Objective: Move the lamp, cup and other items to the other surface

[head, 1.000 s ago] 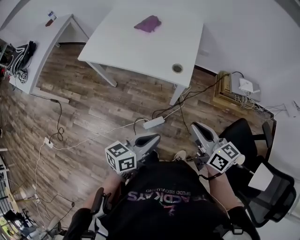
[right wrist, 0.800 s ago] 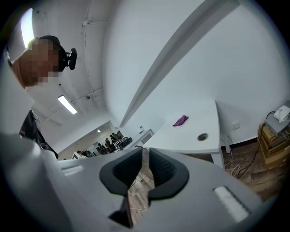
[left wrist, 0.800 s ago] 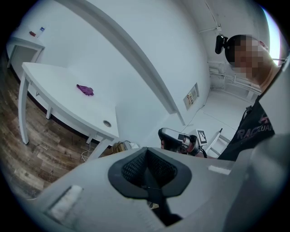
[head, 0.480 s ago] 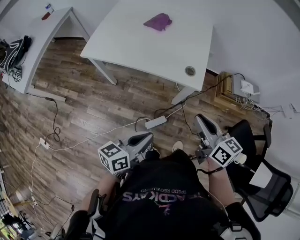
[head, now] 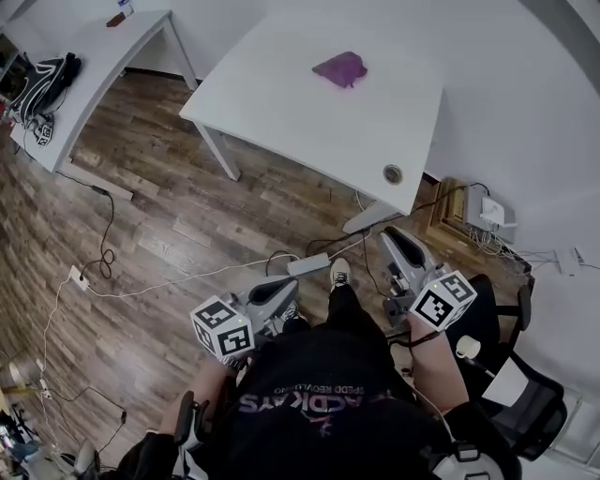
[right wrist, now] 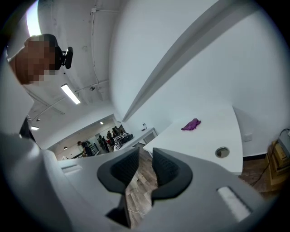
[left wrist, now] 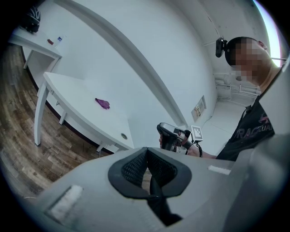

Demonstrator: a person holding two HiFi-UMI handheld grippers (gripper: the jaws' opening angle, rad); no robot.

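Observation:
A purple cloth [head: 339, 68] lies alone on the big white table [head: 281, 103] ahead of me; no lamp or cup shows in any view. My left gripper [head: 287, 294] is held low by the person's lap, its jaws shut with nothing in them [left wrist: 146, 152]. To the right, my right gripper [head: 394, 242] points toward the table's near corner. Its jaws [right wrist: 146, 156] are opening, with a narrow gap and nothing between them. The right gripper view also shows the cloth [right wrist: 191, 124] and the table's cable hole [right wrist: 222, 152].
A second white desk [head: 103, 56] at the far left carries a dark bag [head: 47, 80] and a small red item [head: 117, 19]. A power strip [head: 309, 264] and cables lie on the wooden floor. A black office chair [head: 511, 384] stands at the right.
The white table with the purple cloth has shifted right and lower in the head view, nearer to me. Both grippers have stayed low by the lap.

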